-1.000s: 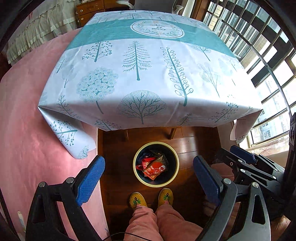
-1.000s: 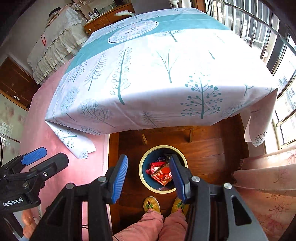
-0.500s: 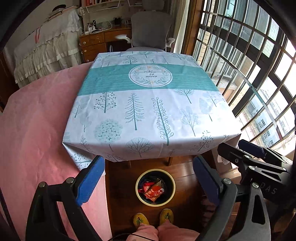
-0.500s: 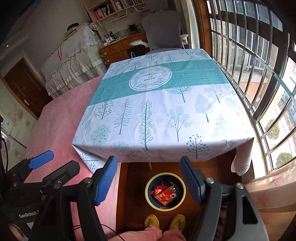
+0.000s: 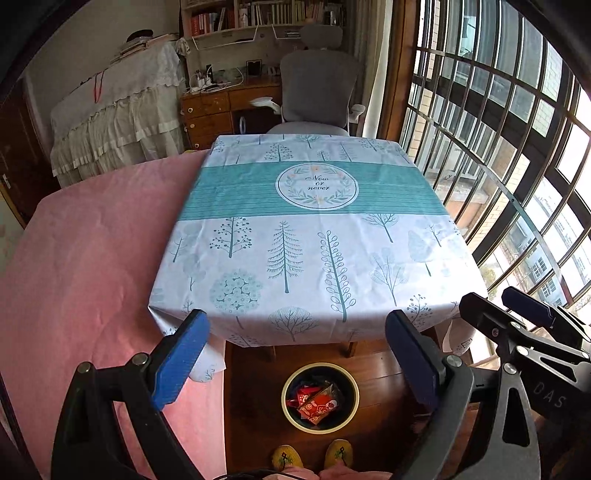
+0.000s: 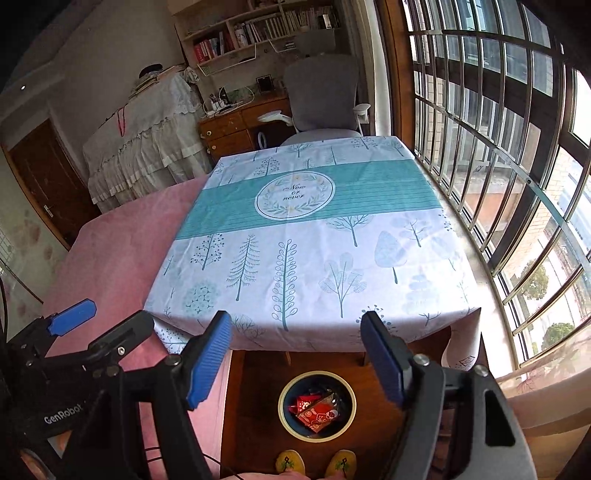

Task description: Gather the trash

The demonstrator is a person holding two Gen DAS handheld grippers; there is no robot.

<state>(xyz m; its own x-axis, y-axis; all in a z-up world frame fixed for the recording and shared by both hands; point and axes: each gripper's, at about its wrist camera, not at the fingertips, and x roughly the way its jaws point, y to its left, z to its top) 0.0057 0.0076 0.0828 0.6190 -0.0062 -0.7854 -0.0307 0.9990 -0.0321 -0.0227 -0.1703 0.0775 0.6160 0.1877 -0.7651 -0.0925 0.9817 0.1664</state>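
We judge the red wrappers (image 6: pixel 318 412) in the bin (image 6: pixel 284 387) light, crinkly, slippery; pinch an edge; left tool (image 5: pixel 295 360) and right tool (image 6: pixel 301 358) both released, empty.

Square table under a white tablecloth printed with teal trees (image 5: pixel 314 258), pink bedspread (image 5: pixel 81 277) beside it, grey office chair (image 5: pixel 317 88) behind, wooden desk (image 6: pixel 240 129), wall bookshelf (image 6: pixel 258 33), barred windows (image 6: pixel 498 147)

Bright daylight from the barred window (image 5: pixel 498 155), sharp focus, strong fisheye bending, dark vignetted corners
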